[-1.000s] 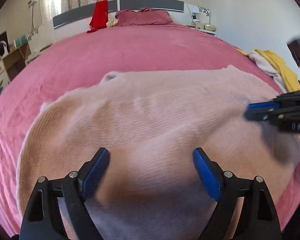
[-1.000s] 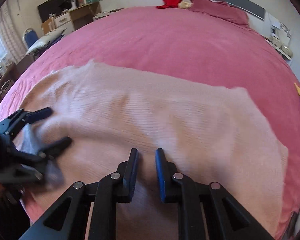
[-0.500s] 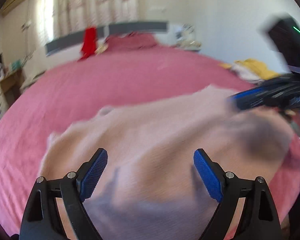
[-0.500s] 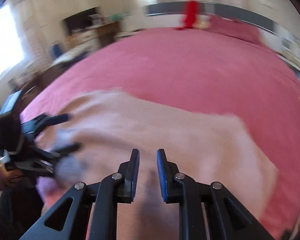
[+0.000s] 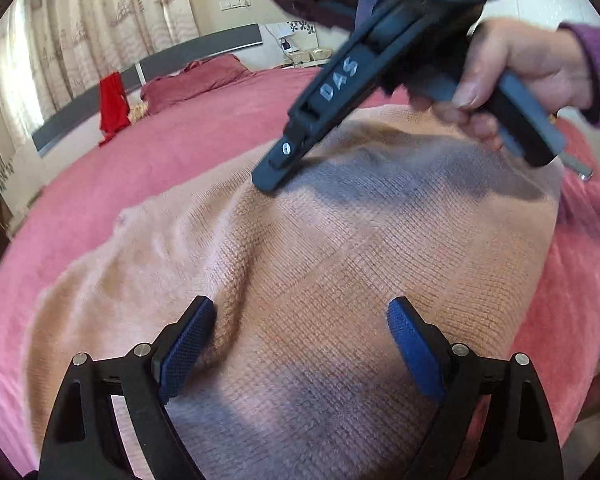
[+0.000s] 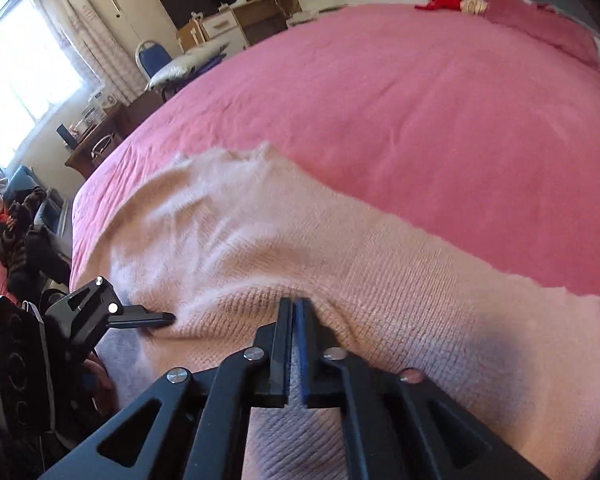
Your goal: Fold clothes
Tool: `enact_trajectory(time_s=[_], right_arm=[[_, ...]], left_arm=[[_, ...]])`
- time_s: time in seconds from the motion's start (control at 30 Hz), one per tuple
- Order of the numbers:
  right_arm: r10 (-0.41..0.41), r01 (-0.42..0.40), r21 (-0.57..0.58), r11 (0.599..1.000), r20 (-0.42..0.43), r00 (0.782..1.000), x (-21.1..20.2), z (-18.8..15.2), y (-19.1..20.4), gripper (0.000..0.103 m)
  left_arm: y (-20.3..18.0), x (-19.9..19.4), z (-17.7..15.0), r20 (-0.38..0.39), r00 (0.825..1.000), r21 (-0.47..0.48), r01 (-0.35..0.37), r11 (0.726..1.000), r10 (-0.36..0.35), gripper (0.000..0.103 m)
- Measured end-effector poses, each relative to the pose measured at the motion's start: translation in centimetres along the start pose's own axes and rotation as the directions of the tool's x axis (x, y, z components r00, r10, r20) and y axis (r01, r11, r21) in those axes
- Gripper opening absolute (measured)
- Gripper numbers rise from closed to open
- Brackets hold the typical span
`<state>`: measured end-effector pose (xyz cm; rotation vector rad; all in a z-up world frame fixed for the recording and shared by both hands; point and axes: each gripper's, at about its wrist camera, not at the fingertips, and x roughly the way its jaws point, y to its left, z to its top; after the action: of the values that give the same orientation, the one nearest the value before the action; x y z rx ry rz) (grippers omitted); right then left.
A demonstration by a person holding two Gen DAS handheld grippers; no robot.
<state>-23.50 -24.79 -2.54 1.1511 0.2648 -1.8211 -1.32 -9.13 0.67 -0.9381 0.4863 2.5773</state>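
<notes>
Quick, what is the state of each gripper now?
Left gripper: jaws wide open, holding nothing, over the pink sweater.
Right gripper: jaws have just closed, pinching a fold of the sweater.

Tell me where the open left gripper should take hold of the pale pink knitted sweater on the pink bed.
Probably the raised ridge of the pale pink knitted sweater, just beyond the left gripper. The knit stands up in a fold there; elsewhere it lies flat on the pink bed. Come down from above, open jaws straddling the ridge. The right gripper, jaws just closed, already pinches it farther along.
</notes>
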Motion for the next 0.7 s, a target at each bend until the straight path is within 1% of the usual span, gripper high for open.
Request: enact_trajectory(time_s=[0.03, 0.07, 0.1, 0.2, 0.23, 0.27, 0.3, 0.33, 0.37, 0.4, 0.47, 0.5, 0.53, 0.57, 0.6, 0.67, 0.7], right_arm=[[-0.028, 0.028, -0.028, 0.999, 0.016, 0.999, -0.7, -0.1, 0.8, 0.016], [-0.057, 0.059, -0.071, 0.996, 0.031, 0.998, -1.5, -0.2, 1.9, 0.02], [-0.071, 0.075, -0.101, 0.992, 0.037, 0.997, -1.7, -0.1, 2.6, 0.02], [-0.002, 0.009, -0.17, 0.985, 0.04, 0.999, -0.6, 1.3, 4.4, 0.02], [0.011, -0.006, -0.192, 0.981, 0.022, 1.0, 0.0, 1.8, 4.8, 0.02], [0.005, -0.006, -0.215, 0.977, -0.007, 1.0, 1.4, 2.1, 5.2, 0.02], [-0.022, 0.012, -0.229, 0.973, -0.041, 0.999, 2.7, 2.3, 5.4, 0.02], [-0.05, 0.031, -0.243, 0.969, -0.075, 0.996, 4.0, 2.4, 5.6, 0.02], [-0.091, 0.063, -0.243, 0.968, -0.106, 0.99, 5.2, 2.3, 5.1, 0.016], [-0.113, 0.082, -0.224, 0.971, -0.132, 0.985, 6.0, 2.1, 4.3, 0.016], [-0.061, 0.046, -0.143, 0.989, -0.102, 0.993, 4.8, 2.2, 3.4, 0.017], [-0.045, 0.039, -0.094, 0.995, -0.063, 0.997, 3.4, 2.4, 3.1, 0.018], [-0.041, 0.038, -0.076, 0.996, -0.031, 0.999, 2.4, 2.4, 3.1, 0.019], [-0.03, 0.03, -0.078, 0.997, 0.002, 1.0, 1.3, 2.4, 3.5, 0.021], [-0.022, 0.024, -0.11, 0.994, 0.02, 1.0, 0.6, 2.3, 4.3, 0.021], [-0.004, -0.002, -0.191, 0.982, -0.029, 1.0, 0.5, 1.5, 6.3, 0.019], [0.009, -0.02, -0.205, 0.979, -0.051, 0.999, 0.8, 1.0, 6.8, 0.019]], left_arm=[[0.1, -0.8, 0.2, 0.018, 1.0, 0.001, -0.008, 1.0, 0.008, 0.09], [0.5, -1.5, 0.3, 0.043, 0.999, -0.003, -0.006, 1.0, 0.007, 0.09], [1.2, -1.9, 0.2, 0.054, 0.998, -0.006, -0.017, 1.0, 0.017, 0.09], [4.6, -1.4, -0.6, 0.017, 0.995, -0.019, -0.096, 0.995, 0.096, 0.09], [6.5, -0.8, -1.1, -0.013, 0.993, -0.051, -0.117, 0.992, 0.117, 0.09], [8.5, -0.3, -1.9, -0.047, 0.991, -0.106, -0.131, 0.986, 0.126, 0.09], [10.6, 0.1, -2.9, -0.072, 0.991, -0.178, -0.127, 0.976, 0.116, 0.091], [12.8, 0.1, -4.1, -0.068, 0.996, -0.292, -0.075, 0.953, 0.057, 0.091], [14.2, -0.3, -5.0, -0.052, 0.999, -0.376, -0.034, 0.926, 0.016, 0.091], [14.8, -1.0, -5.5, -0.032, 0.999, -0.414, -0.012, 0.91, -0.001, 0.091], [15.0, -2.8, -5.8, 0.002, 1.0, -0.414, -0.023, 0.91, 0.026, 0.091], [15.1, -3.7, -5.9, 0.024, 0.999, -0.433, -0.03, 0.901, 0.044, 0.092], [15.3, -4.6, -5.8, 0.068, 0.997, -0.466, -0.005, 0.885, 0.041, 0.092], [15.5, -5.3, -5.5, 0.116, 0.993, -0.491, 0.026, 0.871, 0.036, 0.092], [15.7, -5.5, -5.1, 0.135, 0.99, -0.501, 0.034, 0.864, 0.04, 0.092], [16.5, -5.1, -3.9, 0.153, 0.987, -0.53, 0.045, 0.847, 0.043, 0.092], [17.2, -4.3, -3.3, 0.154, 0.987, -0.547, 0.049, 0.836, 0.043, 0.092]])
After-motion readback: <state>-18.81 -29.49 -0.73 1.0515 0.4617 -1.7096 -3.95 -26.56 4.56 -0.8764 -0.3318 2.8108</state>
